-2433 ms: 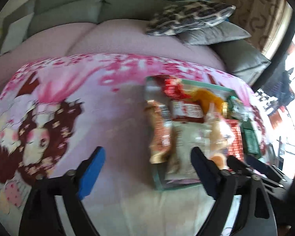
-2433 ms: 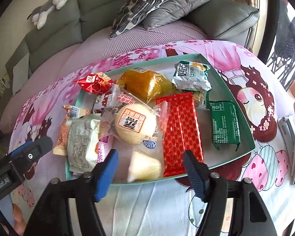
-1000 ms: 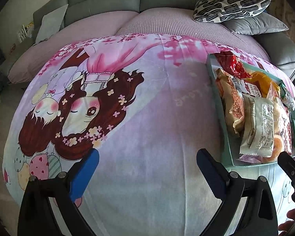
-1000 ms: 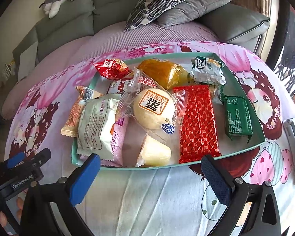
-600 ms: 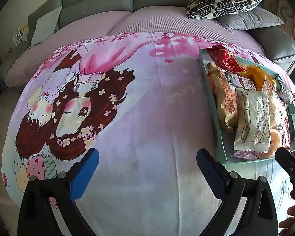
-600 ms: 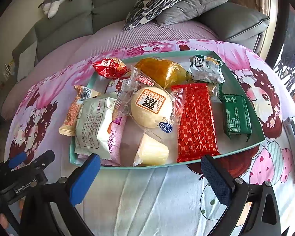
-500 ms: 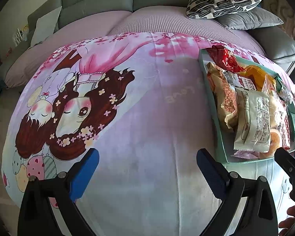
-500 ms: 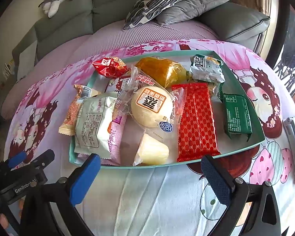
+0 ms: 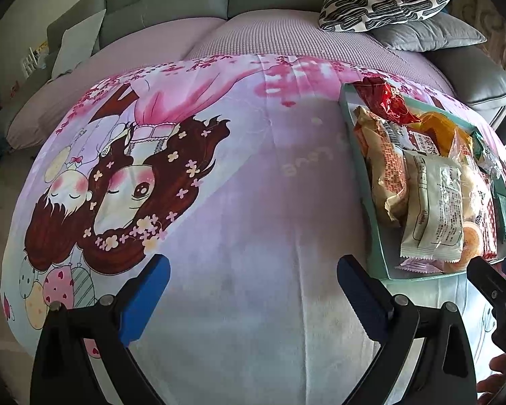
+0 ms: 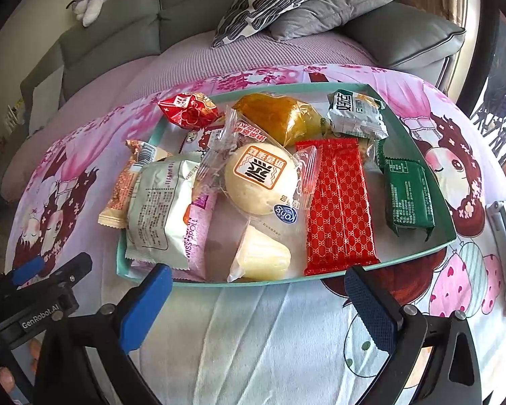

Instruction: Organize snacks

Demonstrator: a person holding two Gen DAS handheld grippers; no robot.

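Left view: left tongs have swung off the tray, which now sits ahead to their right; jaws gape wide over bare tabletop, holding nothing. Right view: right tongs, released wider than before, hover empty just short of the tray's near rim, snacks ahead, unsorted.

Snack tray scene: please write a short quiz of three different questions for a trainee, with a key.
1. True or false: the right gripper is shut on a snack.
2. Which packet lies nearest the tray's right rim: A) green packet, B) red crinkled packet, C) orange packet?
3. Fill in: the left gripper hangs over bare ____, left of the tray.

Key: 1 false, its fingers stand wide apart; 2 A; 3 cloth.
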